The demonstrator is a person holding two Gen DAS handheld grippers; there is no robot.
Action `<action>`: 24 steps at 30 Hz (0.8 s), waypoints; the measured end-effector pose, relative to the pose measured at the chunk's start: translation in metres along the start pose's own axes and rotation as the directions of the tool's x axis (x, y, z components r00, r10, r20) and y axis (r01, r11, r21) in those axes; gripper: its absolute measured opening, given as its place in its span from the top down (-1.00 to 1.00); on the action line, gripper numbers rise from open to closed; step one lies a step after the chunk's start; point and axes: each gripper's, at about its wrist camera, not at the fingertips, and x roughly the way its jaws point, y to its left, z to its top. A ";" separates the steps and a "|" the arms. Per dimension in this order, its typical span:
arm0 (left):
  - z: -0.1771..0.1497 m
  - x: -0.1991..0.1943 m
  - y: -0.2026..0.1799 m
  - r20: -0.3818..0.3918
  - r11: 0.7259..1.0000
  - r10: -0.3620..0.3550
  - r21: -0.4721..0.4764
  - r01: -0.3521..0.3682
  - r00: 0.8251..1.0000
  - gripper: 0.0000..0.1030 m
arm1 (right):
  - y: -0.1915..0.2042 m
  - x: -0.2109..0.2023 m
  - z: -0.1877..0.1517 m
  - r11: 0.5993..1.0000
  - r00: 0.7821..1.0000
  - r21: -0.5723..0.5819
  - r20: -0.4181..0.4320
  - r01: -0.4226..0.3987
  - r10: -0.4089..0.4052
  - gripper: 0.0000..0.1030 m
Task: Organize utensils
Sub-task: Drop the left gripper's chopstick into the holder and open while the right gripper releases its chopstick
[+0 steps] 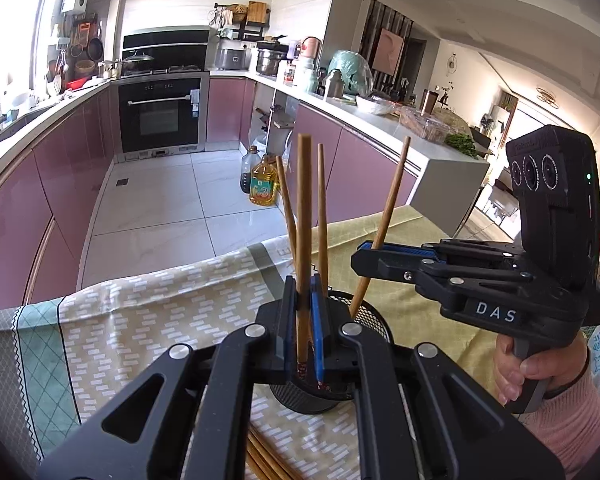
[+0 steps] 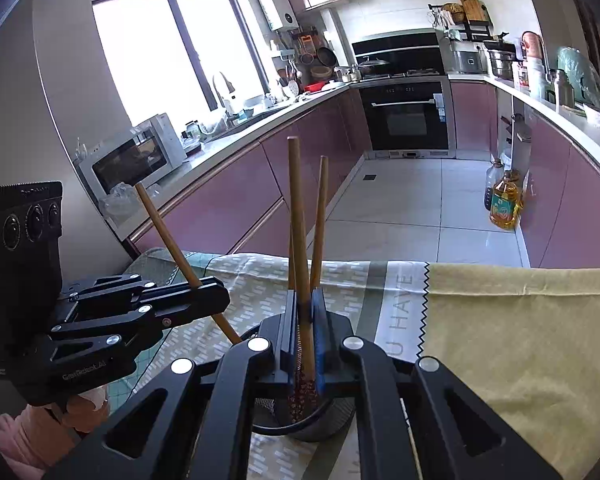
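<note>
Upright wooden chopsticks (image 1: 303, 240) above black mesh holder (image 1: 374, 318)

This is a home kitchen: pink cabinets (image 2: 236, 200) stand on both sides of a built-in oven (image 2: 406, 116), pots sit on the stove (image 2: 384, 74) above it, and a microwave (image 2: 132, 160) stands far to its left.

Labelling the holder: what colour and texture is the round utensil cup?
Black wire mesh cup, clearest in the left wrist view.
</note>
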 end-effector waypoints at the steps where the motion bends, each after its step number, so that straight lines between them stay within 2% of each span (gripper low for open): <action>1: 0.000 0.003 0.001 -0.004 1.000 0.004 0.000 -0.004 1.000 0.85 | -0.001 0.001 0.000 1.000 1.000 0.004 -0.001 0.002 -0.002 0.85; 3: -0.004 0.005 0.004 -0.011 1.000 0.009 -0.003 -0.009 1.000 0.82 | -0.002 0.003 -0.001 1.000 1.000 0.012 0.002 0.015 -0.015 0.83; 5: -0.006 0.009 0.005 -0.016 1.000 0.009 -0.011 -0.009 1.000 0.76 | -0.002 0.002 -0.002 0.999 1.000 0.025 0.012 0.020 -0.020 0.66; 6: -0.007 0.010 0.006 -0.016 1.000 0.013 -0.013 -0.013 1.000 0.69 | -0.002 0.003 -0.002 0.999 1.000 0.028 0.017 0.023 -0.023 0.46; 7: -0.010 0.010 0.007 -0.013 1.000 0.017 -0.014 -0.017 1.000 0.63 | -0.002 0.002 -0.002 0.999 0.999 0.029 0.020 0.025 -0.026 0.37; 11: -0.015 0.005 0.010 -0.003 0.999 0.028 -0.023 -0.028 1.000 0.63 | -0.001 -0.002 -0.006 0.999 0.999 0.029 0.038 0.025 -0.026 0.35; 12: -0.017 0.002 0.011 0.006 0.999 0.036 -0.028 -0.036 0.999 0.60 | -0.001 -0.004 -0.007 0.999 0.999 0.032 0.045 0.024 -0.025 0.29; 13: -0.019 -0.002 0.012 0.014 0.999 0.038 -0.031 -0.038 0.999 0.56 | 0.000 -0.008 -0.010 0.999 0.998 0.032 0.054 0.022 -0.024 0.15; 15: -0.027 -0.013 0.016 0.031 0.998 0.044 -0.038 -0.043 0.999 0.38 | 0.005 -0.017 -0.013 1.000 0.997 0.015 0.078 0.025 -0.026 0.04; 18: -0.042 -0.030 0.019 0.065 0.997 0.080 -0.024 -0.079 0.995 0.27 | 0.015 -0.033 -0.023 1.000 0.994 -0.016 0.109 0.016 -0.014 0.02; 19: -0.047 -0.036 0.020 0.072 0.996 0.086 -0.023 -0.085 0.994 0.19 | 0.019 -0.039 -0.027 1.000 0.993 -0.027 0.120 0.009 -0.006 -0.06; 21: -0.060 -0.047 0.024 0.079 0.994 0.108 -0.014 -0.107 0.991 0.15 | 0.031 -0.051 -0.037 0.998 0.991 -0.068 0.136 -0.006 0.016 -0.14; 24: -0.080 -0.058 0.031 0.064 0.988 0.155 -0.005 -0.155 0.986 0.09 | 0.049 -0.057 -0.055 0.993 0.991 -0.110 0.119 -0.053 0.066 -0.22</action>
